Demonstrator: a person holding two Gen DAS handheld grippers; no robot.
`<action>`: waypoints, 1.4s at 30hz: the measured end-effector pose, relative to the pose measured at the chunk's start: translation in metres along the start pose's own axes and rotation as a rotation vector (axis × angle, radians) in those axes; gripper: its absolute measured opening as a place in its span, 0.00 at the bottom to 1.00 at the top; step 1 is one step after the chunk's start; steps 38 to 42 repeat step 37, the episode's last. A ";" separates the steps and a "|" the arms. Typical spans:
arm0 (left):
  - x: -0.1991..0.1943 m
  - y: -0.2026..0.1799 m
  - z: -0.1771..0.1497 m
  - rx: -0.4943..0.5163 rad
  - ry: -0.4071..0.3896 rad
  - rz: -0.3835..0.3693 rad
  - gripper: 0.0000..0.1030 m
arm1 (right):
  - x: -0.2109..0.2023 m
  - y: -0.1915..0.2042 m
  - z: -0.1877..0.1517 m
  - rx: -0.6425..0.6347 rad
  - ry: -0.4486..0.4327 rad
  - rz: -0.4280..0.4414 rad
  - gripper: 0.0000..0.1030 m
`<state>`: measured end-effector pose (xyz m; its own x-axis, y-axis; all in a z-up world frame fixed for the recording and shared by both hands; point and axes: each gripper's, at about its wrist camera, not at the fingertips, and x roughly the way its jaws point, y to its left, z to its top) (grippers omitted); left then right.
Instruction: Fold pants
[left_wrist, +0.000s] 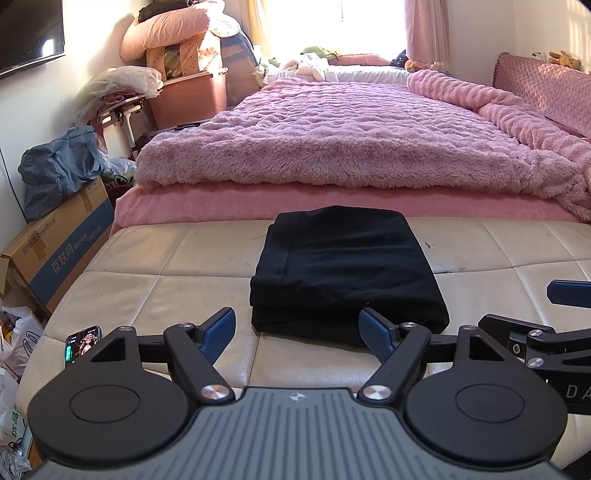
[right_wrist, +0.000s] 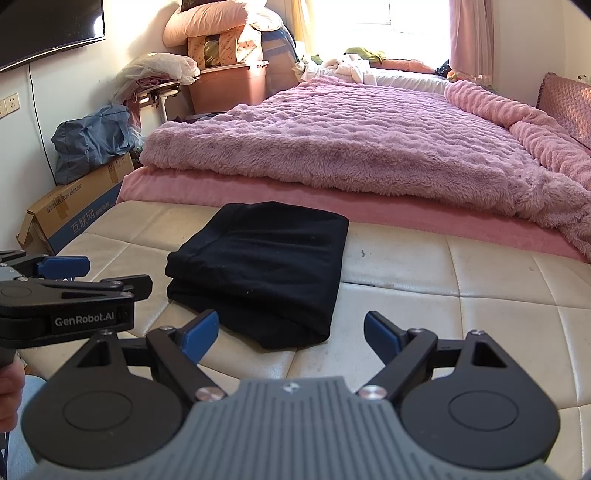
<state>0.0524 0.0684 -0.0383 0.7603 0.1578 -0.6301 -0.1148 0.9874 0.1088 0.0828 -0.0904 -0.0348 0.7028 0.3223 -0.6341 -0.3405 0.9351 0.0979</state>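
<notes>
- While I hold both tools back, the black pants (left_wrist: 347, 269) lie folded into a flat stack on the cream padded bench (left_wrist: 155, 258).
- My left tool (left_wrist: 297, 334) is released, its blue pads spread just short of the stack's near edge.
- My right tool (right_wrist: 290, 332) is equally spread and empty.
- Beyond the bench, a fluffy pink blanket (right_wrist: 351, 136) covers the bed.
- A cardboard box (left_wrist: 55, 251) sits on the floor to the left, and a phone (left_wrist: 82, 345) lies at the bench corner.

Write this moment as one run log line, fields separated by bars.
pants: folded, on cream bench | left gripper: open, empty | right gripper: open, empty | contact: none
</notes>
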 end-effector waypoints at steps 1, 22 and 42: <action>0.000 0.000 0.000 0.000 0.001 0.000 0.87 | 0.000 0.000 0.000 0.000 0.000 0.000 0.80; -0.004 -0.005 0.000 -0.003 -0.010 -0.006 0.87 | -0.004 0.001 0.001 0.004 -0.005 -0.002 0.80; -0.002 -0.007 0.002 -0.002 -0.010 -0.012 0.86 | -0.002 0.000 0.001 0.011 0.000 -0.003 0.80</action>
